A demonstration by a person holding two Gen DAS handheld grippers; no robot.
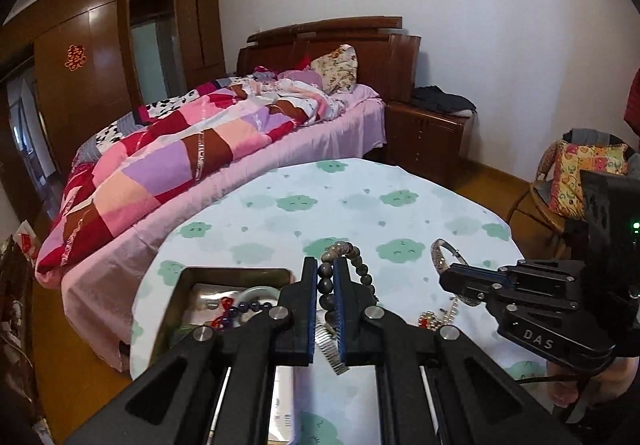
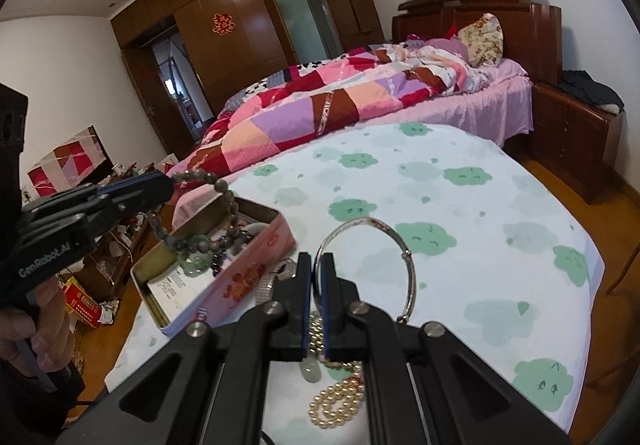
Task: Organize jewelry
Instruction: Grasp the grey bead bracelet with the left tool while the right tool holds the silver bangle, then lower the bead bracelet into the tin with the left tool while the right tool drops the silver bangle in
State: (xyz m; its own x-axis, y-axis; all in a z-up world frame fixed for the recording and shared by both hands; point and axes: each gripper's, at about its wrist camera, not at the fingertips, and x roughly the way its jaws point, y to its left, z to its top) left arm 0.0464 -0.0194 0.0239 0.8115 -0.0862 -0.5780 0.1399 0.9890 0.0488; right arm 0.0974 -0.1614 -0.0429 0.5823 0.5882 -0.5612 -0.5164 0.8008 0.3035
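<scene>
My left gripper (image 1: 327, 265) is shut on a grey bead bracelet (image 1: 352, 257) and holds it in the air over the open tin box (image 1: 188, 285); it shows in the right wrist view (image 2: 170, 185) with the bracelet (image 2: 228, 213) hanging above the box (image 2: 240, 269). The box holds a green bangle, dark beads and red cord. My right gripper (image 2: 316, 263) is shut on a silver bangle (image 2: 396, 245), lifted above the table; it also shows in the left wrist view (image 1: 444, 277). A pearl necklace (image 2: 336, 401), a pale jade pendant (image 2: 311, 369) and a metal watch strap (image 1: 330, 349) lie on the cloth.
The table (image 2: 460, 285) has a white cloth with green clouds. A bed (image 2: 360, 97) with a patchwork quilt stands close behind it. A wooden nightstand (image 2: 576, 141) is at the right, a chair (image 1: 560, 181) with a cushion further right, and clutter on the floor at the left.
</scene>
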